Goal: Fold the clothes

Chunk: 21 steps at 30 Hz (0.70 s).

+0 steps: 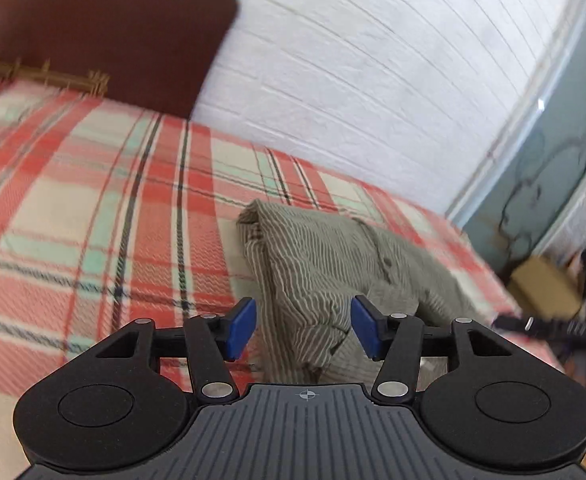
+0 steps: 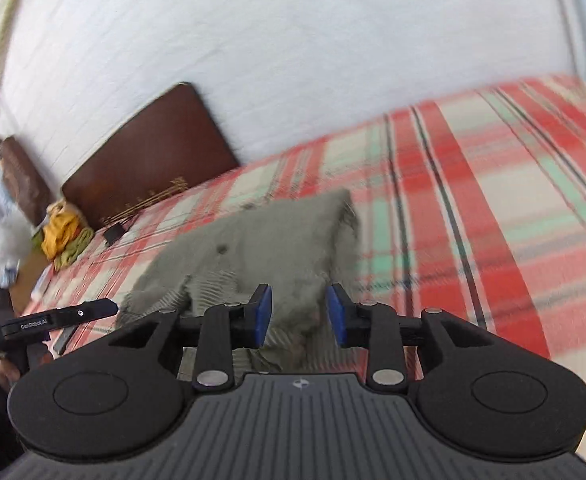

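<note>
The left gripper point(image 1: 303, 328) has its blue pads point(image 1: 242, 329) spread apart, with nothing pinched between them. The striped shirt point(image 1: 317, 256) lies bunched on the plaid bedspread point(image 1: 93, 220); in the left wrist view its folds pass through the gap between the pads and extend beyond the fingertips, without either pad pressing on the cloth. The right gripper point(image 2: 299, 314) has its fingers point(image 2: 262, 314) parted by a narrower gap, also with no grip. In the right wrist view, which is blurred, the shirt lies directly ahead of the fingertips and beneath them, and whether the cloth touches either pad cannot be determined. The left gripper's body appears to the left of the right fingers, just beside the shirt's near edge. A dark brown headboard point(image 2: 149, 152) stands against the white wall point(image 2: 293, 40), well beyond the fingertips. A yellow and green heap of cloth point(image 2: 63, 236) lies beside the headboard, far left of the fingers.
</note>
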{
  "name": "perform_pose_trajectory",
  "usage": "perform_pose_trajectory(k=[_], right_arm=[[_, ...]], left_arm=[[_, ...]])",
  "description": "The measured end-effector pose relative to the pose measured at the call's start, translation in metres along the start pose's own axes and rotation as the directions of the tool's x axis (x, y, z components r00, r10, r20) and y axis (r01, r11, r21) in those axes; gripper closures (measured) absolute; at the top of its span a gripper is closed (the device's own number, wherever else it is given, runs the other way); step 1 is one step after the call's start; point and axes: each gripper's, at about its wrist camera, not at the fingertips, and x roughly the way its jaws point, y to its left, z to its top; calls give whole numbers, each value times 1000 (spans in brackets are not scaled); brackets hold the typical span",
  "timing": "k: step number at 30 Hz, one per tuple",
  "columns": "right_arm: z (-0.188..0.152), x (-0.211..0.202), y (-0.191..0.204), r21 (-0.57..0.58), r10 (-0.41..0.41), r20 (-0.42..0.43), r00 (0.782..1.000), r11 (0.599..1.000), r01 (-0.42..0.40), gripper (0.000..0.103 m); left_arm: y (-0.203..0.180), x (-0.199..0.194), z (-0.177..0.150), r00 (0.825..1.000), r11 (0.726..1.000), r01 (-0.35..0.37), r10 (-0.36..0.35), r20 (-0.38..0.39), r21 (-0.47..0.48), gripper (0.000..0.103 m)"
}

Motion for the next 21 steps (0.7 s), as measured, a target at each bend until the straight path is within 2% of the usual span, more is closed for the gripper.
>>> perform_pose_trajectory(k=[2,4,6,7,8,9,12,13,14,15,18,21], right_arm=[[-4,4,-7,57,13,-5,1000,998,-13,67],[-7,4,-10,104,31,0,1000,994,-30,67],[-7,3,-14,144,48,4,999,988,-48,67],[-7,2,-17,161,57,5,998,985,-57,67],[-7,3,-18,178,67,3,998,982,-67,66],[-7,4,-19,195,77,0,997,978,-76,64],[-9,9,-19,213,113,-18,993,971,-107,62],[-10,11,-17,200,109,-25,994,974,-102,67],[-10,14,-15,177,98,-41,994,980,-89,79],[-10,18,-14,149,71,-71,995,987,-59,97],[-14,26,-11,49,-55,-130,990,997,61,97],[-16,28,-8,12,-71,-128,989,997,73,97]], left_arm=[[1,7,3,1000,999,18,-18,-3,-47,35],[-4,15,4,1000,999,24,-24,-20,-34,35],[-6,22,3,999,999,28,-29,-44,-24,42],[-6,25,2,998,999,24,-25,-58,-24,78],[-3,25,-1,997,1000,10,-12,-71,-27,91],[-1,26,-5,996,1000,-3,0,-84,-28,95],[8,24,-15,994,999,-22,17,-107,-41,97],[10,23,-18,994,999,-30,25,-109,-38,97],[12,22,-20,993,999,-36,32,-111,-35,97],[12,22,-21,993,999,-36,32,-110,-36,97],[14,23,-24,994,999,-36,32,-108,-33,97],[13,24,-24,994,999,-43,41,-105,-18,96]])
